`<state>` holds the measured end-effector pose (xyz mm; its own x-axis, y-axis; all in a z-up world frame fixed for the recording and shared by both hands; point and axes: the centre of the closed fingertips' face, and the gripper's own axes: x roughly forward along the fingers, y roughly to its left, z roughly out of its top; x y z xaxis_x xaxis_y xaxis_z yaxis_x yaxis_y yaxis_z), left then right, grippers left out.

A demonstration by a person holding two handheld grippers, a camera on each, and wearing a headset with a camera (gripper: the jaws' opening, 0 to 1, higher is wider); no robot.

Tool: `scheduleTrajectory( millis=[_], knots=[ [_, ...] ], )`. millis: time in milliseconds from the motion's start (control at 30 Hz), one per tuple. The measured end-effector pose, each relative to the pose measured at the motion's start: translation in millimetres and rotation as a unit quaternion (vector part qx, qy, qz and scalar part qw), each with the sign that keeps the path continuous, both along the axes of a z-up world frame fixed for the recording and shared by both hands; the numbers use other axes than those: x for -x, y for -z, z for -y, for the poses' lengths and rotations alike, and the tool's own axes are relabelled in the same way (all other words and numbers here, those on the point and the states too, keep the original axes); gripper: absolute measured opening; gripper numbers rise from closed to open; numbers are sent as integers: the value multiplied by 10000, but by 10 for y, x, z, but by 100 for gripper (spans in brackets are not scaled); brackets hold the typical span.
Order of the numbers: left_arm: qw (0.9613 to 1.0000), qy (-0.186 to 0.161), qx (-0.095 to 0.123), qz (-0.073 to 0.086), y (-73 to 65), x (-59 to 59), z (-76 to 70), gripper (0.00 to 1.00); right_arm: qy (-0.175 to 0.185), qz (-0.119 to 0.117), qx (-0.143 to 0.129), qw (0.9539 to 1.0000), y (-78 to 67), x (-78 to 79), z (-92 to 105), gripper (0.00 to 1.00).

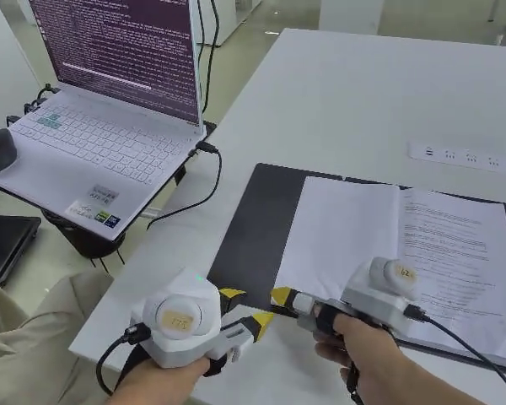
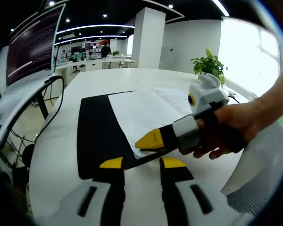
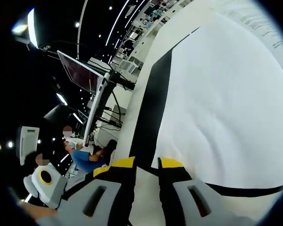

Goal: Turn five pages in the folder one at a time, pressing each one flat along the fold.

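A black folder (image 1: 253, 219) lies open on the white table, with a blank white page (image 1: 346, 228) on its left half and a printed page (image 1: 455, 253) on its right. My right gripper (image 1: 282, 297) is rolled on its side with its yellow tips at the blank page's near left corner; its jaws stand slightly apart. In the right gripper view the jaws (image 3: 145, 164) straddle the edge where the page (image 3: 226, 103) meets the folder (image 3: 148, 117). My left gripper (image 1: 246, 308) hovers open just off the folder's near left corner, holding nothing. In the left gripper view (image 2: 142, 163), the right gripper (image 2: 150, 141) rests on the page (image 2: 141, 110).
An open laptop (image 1: 110, 110) sits on a stand to the left, its cable (image 1: 204, 190) trailing towards the folder. A white power strip (image 1: 464, 156) lies at the back right. The table's near edge runs just below both grippers.
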<state>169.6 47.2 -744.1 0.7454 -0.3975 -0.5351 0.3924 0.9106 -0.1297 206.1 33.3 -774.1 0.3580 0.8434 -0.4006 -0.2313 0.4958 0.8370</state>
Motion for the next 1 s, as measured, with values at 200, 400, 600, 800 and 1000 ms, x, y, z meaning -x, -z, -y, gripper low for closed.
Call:
scheduleTrajectory(
  millis=[200, 400, 600, 800, 1000],
  knots=[
    [9994, 324, -102, 58, 97, -178, 211, 24, 273, 89, -327, 9991, -242, -144, 272, 12],
    [9984, 496, -248, 132, 198, -435, 438, 22, 680, 224, -281, 9970, -311, -393, 664, 10],
    [9988, 263, -418, -53, 373, -556, 423, 22, 950, 301, -145, 9949, -328, -632, 997, 4],
    [9980, 188, -600, -36, 459, -509, 353, 13, 1091, 283, 46, 9936, -284, -828, 1212, 0],
    [9973, 304, -648, 137, 453, -511, 348, 13, 1171, 117, 147, 9929, -234, -979, 1321, 0]
  ],
)
